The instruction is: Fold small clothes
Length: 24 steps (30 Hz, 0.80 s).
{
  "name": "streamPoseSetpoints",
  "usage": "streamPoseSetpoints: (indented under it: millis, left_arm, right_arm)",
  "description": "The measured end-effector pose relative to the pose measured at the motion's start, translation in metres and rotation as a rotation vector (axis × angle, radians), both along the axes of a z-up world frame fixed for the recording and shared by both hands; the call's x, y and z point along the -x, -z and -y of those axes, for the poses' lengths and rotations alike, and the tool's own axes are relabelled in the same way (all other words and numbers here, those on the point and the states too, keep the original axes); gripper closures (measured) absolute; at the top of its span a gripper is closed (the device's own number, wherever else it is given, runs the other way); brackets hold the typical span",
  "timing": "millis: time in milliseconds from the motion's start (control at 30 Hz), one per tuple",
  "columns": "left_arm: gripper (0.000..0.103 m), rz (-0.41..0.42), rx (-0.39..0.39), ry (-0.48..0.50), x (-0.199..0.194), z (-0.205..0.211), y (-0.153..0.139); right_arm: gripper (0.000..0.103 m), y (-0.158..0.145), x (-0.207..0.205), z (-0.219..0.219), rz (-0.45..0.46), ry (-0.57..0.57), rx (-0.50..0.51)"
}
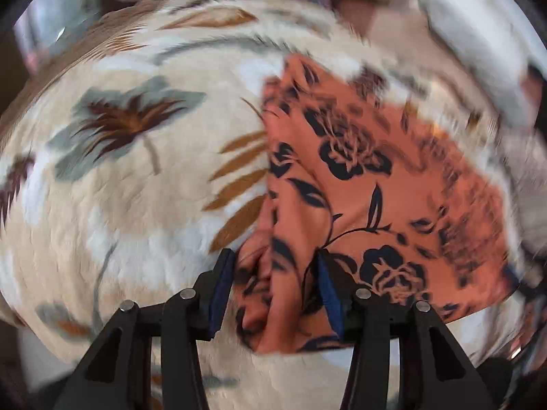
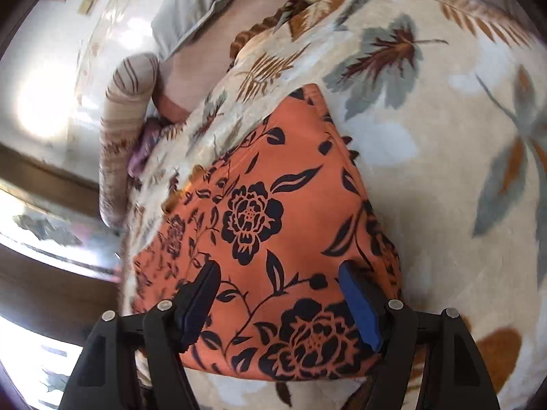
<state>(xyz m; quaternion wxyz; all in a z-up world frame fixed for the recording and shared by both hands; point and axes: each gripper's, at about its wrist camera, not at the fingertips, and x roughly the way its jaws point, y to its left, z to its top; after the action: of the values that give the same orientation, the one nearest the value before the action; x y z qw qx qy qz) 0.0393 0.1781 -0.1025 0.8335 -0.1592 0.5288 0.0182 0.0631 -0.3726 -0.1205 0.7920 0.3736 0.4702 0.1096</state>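
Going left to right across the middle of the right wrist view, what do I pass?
Bright glossy floor → striped bolster pillow → orange floral garment → cream leaf-print blanket.

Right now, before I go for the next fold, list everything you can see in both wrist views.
orange garment: one, orange with a black flower print, lying on the blanket, already folded over, bunched edge by the left claw
blanket: one, cream with grey and brown leaf print, spread under the garment
striped bolster: one, beige with brown stripes, at the blanket's far edge
purple cloth: one, small, tucked beside the bolster
grey pillow: one, beyond the bolster
left claw: one, black with blue pads, open, a garment fold between the pads
right claw: one, black with blue pads, open over the garment
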Motion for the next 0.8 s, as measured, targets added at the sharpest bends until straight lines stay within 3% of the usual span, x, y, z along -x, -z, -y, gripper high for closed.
streamPoseSetpoints:
  millis: [133, 200, 267, 367, 400, 567, 667, 800]
  left_arm:
    - [0.054, 0.078, 0.033, -0.023, 0.020, -0.007, -0.023]
    - [0.054, 0.045, 0.010, -0.006, 0.021, -0.005, -0.016]
    - [0.053, -0.043, -0.024, -0.022, 0.018, -0.008, 0.008]
    - [0.053, -0.016, -0.038, -0.042, 0.025, -0.008, -0.001]
    - [0.053, 0.009, -0.059, -0.044, 0.029, -0.005, -0.010]
    - [0.053, 0.118, -0.104, 0.003, 0.036, 0.012, -0.041]
    - [0.053, 0.129, -0.075, 0.040, 0.029, 0.028, -0.043]
    - [0.053, 0.112, -0.090, 0.068, 0.020, 0.047, -0.035]
  right_arm:
    - [0.028, -0.034, 0.029, -0.011, 0.124, -0.030, 0.018]
    - [0.028, -0.036, 0.040, -0.022, 0.143, -0.072, 0.003]
    - [0.028, -0.022, 0.045, -0.028, 0.107, -0.096, -0.005]
    - [0.028, 0.005, 0.050, -0.017, -0.020, -0.002, -0.025]
    - [0.028, 0.005, 0.057, -0.012, -0.005, 0.032, -0.068]
    - [0.027, -0.018, 0.089, -0.005, 0.073, 0.043, -0.068]
    - [0.027, -0.016, 0.099, -0.007, 0.073, 0.033, -0.110]
    - [0.027, 0.011, 0.102, -0.005, 0.011, 0.086, -0.205]
